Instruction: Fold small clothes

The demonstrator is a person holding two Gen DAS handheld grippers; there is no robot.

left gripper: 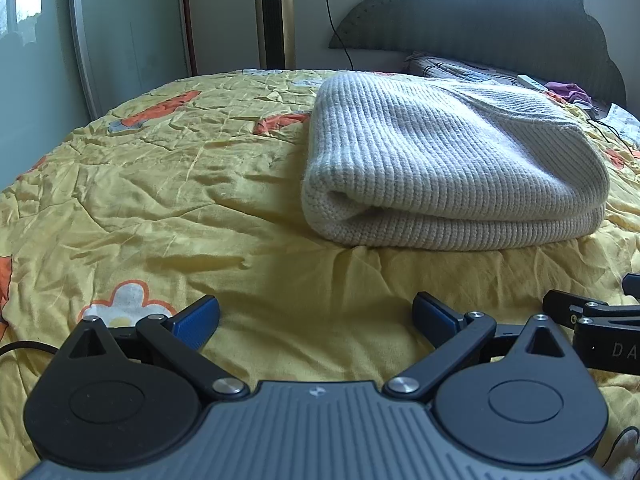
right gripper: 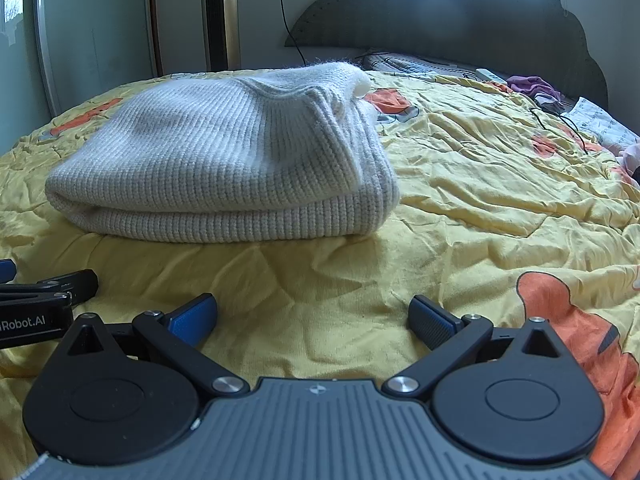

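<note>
A white ribbed knit sweater (left gripper: 452, 164) lies folded in a thick bundle on the yellow bedspread (left gripper: 180, 200). It also shows in the right wrist view (right gripper: 224, 160), left of centre. My left gripper (left gripper: 316, 316) is open and empty, low over the bedspread, a short way in front of the sweater's left end. My right gripper (right gripper: 312, 316) is open and empty, in front of the sweater's right end. Each gripper shows at the edge of the other's view: the right one (left gripper: 600, 320) and the left one (right gripper: 44, 300).
The bed has a dark scalloped headboard (left gripper: 500, 28). Near it lie a patterned pillow (right gripper: 416, 65), a white remote (right gripper: 490, 75), purple cloth (right gripper: 532, 85) and a black cable (right gripper: 560, 124). A tall tower fan (left gripper: 274, 12) and a mirrored wardrobe door (left gripper: 120, 32) stand behind the bed.
</note>
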